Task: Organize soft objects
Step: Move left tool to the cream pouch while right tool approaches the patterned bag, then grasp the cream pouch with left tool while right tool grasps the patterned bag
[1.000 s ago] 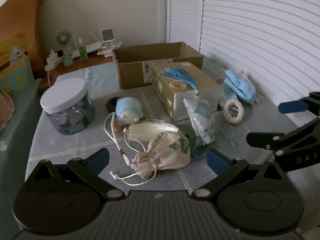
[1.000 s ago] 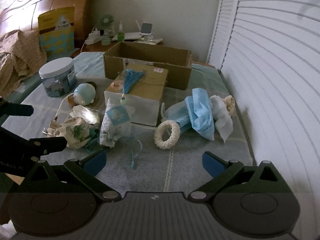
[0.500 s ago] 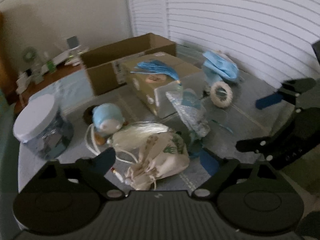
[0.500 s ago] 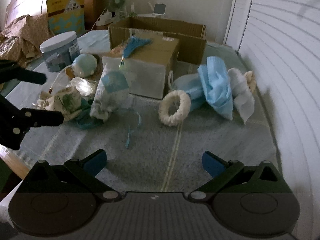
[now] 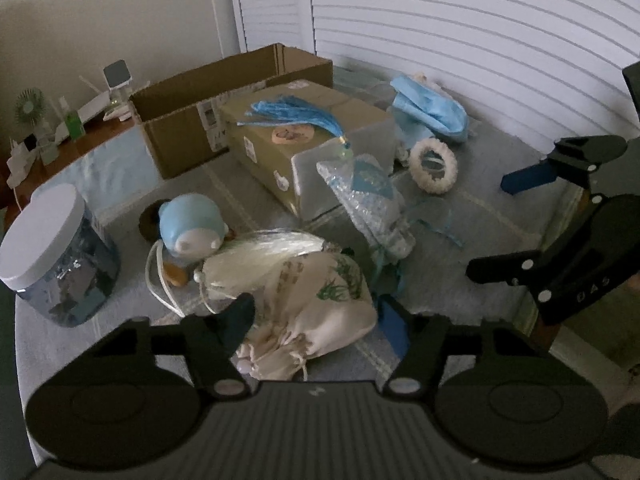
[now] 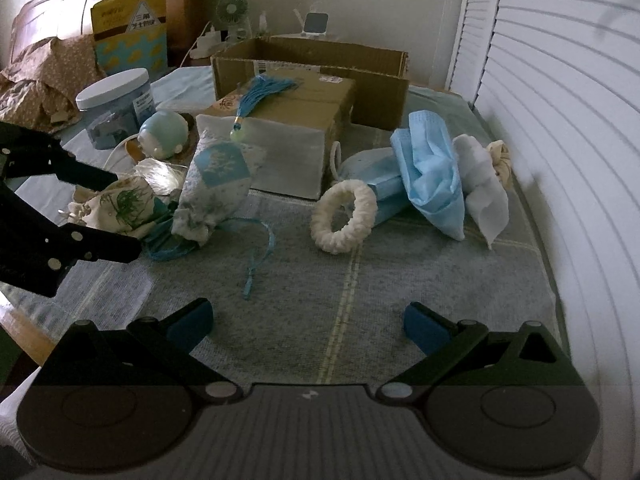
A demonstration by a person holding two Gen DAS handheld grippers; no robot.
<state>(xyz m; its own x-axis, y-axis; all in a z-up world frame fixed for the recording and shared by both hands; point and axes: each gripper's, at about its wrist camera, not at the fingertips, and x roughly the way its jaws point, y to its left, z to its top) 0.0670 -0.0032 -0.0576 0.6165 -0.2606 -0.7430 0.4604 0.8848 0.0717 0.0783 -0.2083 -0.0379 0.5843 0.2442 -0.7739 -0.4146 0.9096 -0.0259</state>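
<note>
- Drawstring pouch now between the spread fingers of the left claw, closer than a second ago; not yet gripped.
- Likely first pick for the open cardboard box beyond.
- Right claw released, empty, above bare blanket.

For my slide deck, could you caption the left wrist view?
Open left gripper straddling a cream drawstring pouch on the cluttered mat.

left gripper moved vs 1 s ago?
Yes. The left gripper has closed in on the drawstring pouch, whose fabric now sits between the open fingers; the jar stays put.
</note>
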